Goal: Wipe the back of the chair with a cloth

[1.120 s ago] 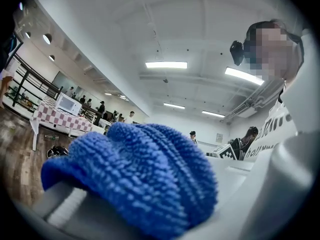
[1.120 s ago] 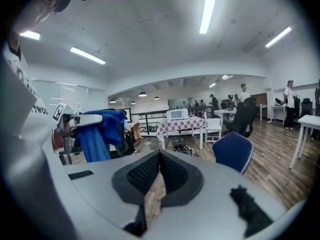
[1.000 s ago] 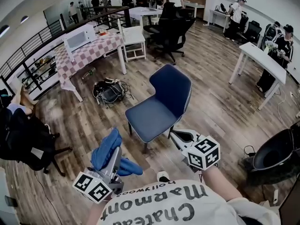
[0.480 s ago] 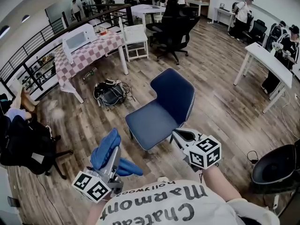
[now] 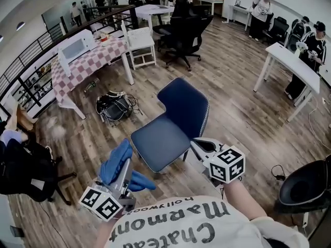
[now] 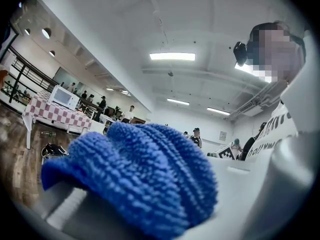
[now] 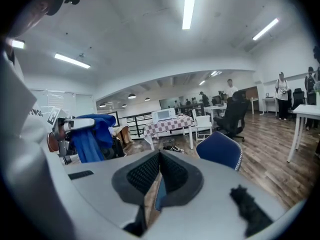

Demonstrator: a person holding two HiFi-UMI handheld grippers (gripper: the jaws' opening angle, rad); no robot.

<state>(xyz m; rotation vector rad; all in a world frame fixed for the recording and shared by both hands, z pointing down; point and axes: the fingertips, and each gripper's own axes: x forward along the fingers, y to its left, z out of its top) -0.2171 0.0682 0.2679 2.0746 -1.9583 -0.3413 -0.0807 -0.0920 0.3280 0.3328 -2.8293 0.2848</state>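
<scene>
A blue chair stands on the wood floor in the head view, its seat (image 5: 158,138) toward me and its back (image 5: 183,106) rising behind it. My left gripper (image 5: 124,163) is low at the left, just left of the seat's front corner, shut on a blue cloth (image 5: 115,161) that bunches over its jaws. That cloth (image 6: 145,176) fills the left gripper view. My right gripper (image 5: 196,144) is shut and empty, just right of the seat's near edge. In the right gripper view the jaws (image 7: 159,176) are pressed together, the chair (image 7: 220,151) ahead to the right.
A checkered table (image 5: 88,61) with a microwave, a white chair (image 5: 140,45) and a black office chair (image 5: 183,30) stand behind. A bag with cables (image 5: 114,106) lies left of the chair. A white table (image 5: 292,66) and a black seat (image 5: 305,182) are right. People stand far back.
The chair sits nearer and slightly more left in the head view. Both grippers keep the same pose, the left still holding the cloth.
</scene>
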